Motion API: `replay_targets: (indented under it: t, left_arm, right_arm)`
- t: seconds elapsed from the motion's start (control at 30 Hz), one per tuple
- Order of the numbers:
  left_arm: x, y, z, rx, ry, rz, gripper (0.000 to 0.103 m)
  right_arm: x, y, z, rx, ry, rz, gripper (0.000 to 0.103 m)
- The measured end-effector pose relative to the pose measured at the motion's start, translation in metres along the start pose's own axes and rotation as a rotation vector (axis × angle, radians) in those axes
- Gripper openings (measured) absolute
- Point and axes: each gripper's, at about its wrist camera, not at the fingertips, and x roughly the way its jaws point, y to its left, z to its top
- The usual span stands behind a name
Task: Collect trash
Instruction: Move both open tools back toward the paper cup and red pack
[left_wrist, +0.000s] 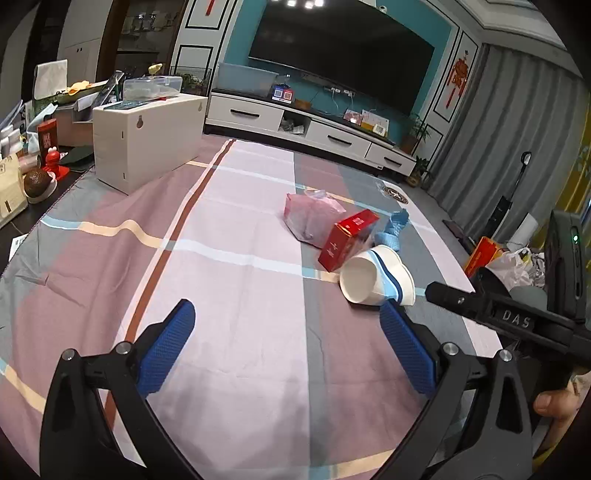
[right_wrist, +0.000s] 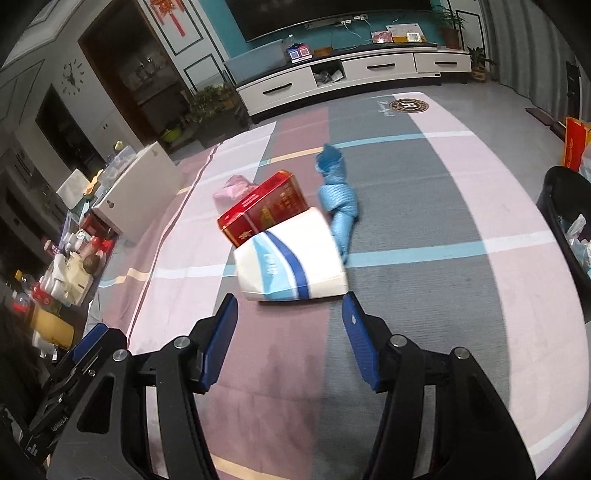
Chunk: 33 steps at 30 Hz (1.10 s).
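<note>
Right wrist view shows the widest thing first: a striped cloth in pink, grey and mauve bands covering the whole work surface, with a small heap of trash lying near its middle. At the far right edge stands a dark bin with crumpled bits already inside, which I judge to be where the trash is meant to go.

The step in hand looks like the approach to a first pick. The paper cup, white with blue bands, lies on its side just ahead of the right gripper, whose jaws stand partly apart with nothing between them. The left gripper is spread wide and empty over bare cloth, the cup lying ahead of its right-hand finger with the open mouth turned toward it.

The next move calls for the right jaws to open a little wider than the cup's body, then slide around it without crushing the thin wall.

The red box leans against the cup's far side, so lifting the cup may tip it. Behind it sits a pink bag, and just beside lies a twisted blue bag. A white box stands well apart at the cloth's far left.
</note>
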Motion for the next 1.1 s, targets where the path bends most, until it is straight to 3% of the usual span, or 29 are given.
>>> replay_targets:
  t: [0.33, 1.1]
  left_arm:
    - [0.010, 0.026, 0.000, -0.051, 0.002, -0.038, 0.100]
    - [0.019, 0.043, 0.002, -0.077, -0.017, -0.003, 0.100]
  right_arm:
    - [0.012, 0.020, 0.000, -0.009, -0.006, -0.046, 0.058]
    - [0.041, 0.034, 0.006, -0.039, 0.007, -0.034, 0.058]
